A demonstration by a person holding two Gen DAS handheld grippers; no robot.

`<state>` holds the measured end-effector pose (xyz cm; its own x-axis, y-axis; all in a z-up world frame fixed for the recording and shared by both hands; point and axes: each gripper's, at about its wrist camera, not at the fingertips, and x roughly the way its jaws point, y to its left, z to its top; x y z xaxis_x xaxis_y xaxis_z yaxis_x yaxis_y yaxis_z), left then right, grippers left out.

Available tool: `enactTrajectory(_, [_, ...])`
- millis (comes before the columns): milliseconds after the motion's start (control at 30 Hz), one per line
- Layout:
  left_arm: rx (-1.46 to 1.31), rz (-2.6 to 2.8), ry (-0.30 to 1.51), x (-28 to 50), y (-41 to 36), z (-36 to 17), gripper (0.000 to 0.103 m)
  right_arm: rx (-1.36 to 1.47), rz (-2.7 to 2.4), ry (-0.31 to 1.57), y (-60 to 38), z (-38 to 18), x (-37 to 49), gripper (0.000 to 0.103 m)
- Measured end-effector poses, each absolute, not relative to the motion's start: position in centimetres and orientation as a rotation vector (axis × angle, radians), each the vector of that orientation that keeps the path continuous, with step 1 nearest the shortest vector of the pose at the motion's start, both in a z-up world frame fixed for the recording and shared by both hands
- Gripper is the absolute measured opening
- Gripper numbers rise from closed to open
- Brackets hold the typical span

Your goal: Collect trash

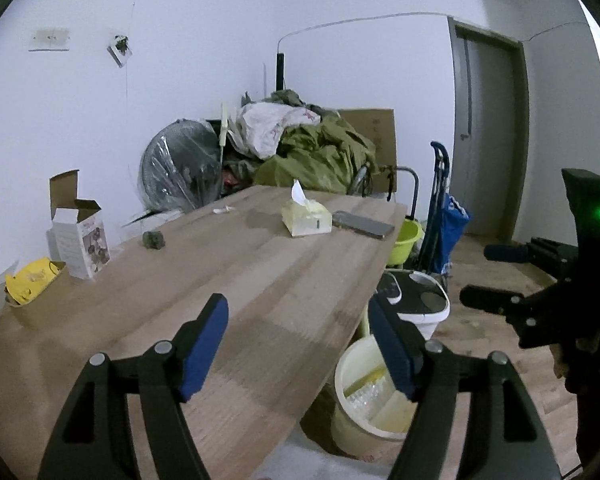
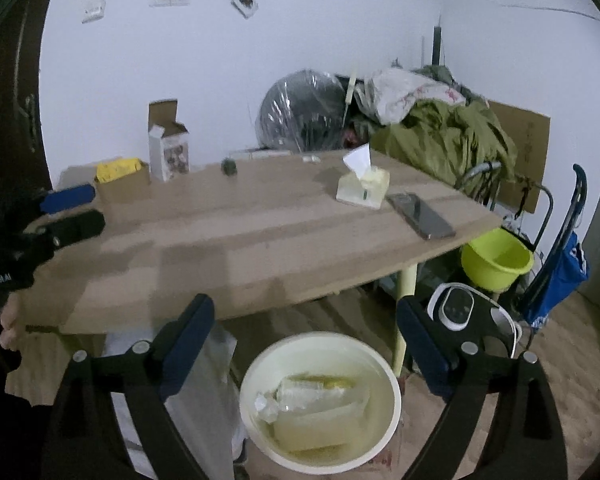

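A cream trash bin (image 2: 320, 396) stands on the floor below the table's near edge, with clear plastic wrappers and a yellow item inside; it also shows in the left wrist view (image 1: 366, 392). My right gripper (image 2: 304, 344) is open and empty just above the bin. My left gripper (image 1: 298, 344) is open and empty over the wooden table's (image 1: 240, 280) near edge. On the table lie a small dark green crumpled lump (image 1: 153, 239) and a small white scrap (image 1: 224, 210).
On the table: a tissue pack (image 1: 306, 218), a phone (image 1: 362, 224), an open white carton (image 1: 80, 240) and a cardboard box with a yellow bag (image 1: 32, 280). Right of the bin: a white appliance (image 2: 472, 316), a green basin (image 2: 496, 258), a blue trolley (image 2: 560, 268).
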<state>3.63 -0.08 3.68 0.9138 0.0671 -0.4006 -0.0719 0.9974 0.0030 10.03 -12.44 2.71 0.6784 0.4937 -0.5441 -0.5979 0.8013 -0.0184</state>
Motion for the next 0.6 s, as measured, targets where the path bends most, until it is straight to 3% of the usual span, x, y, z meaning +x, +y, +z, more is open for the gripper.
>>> enactTrajectory(67, [-0.001, 0.102, 0.384, 3.4, 0.0, 3.7, 0.074, -0.188, 0.63, 0.513, -12.7, 3.3, 9.9, 0.092])
enactTrajectory(133, [0.008, 0.117, 0.377, 3.5, -0.2, 3.5, 0.081, -0.178, 0.632, 0.499, -12.9, 3.5, 10.0, 0.092])
enactTrajectory(600, [-0.029, 0.063, 0.38, 4.8, -0.5, 1.9, 0.084, -0.176, 0.646, 0.559, -12.6, 1.7, 11.2, 0.092])
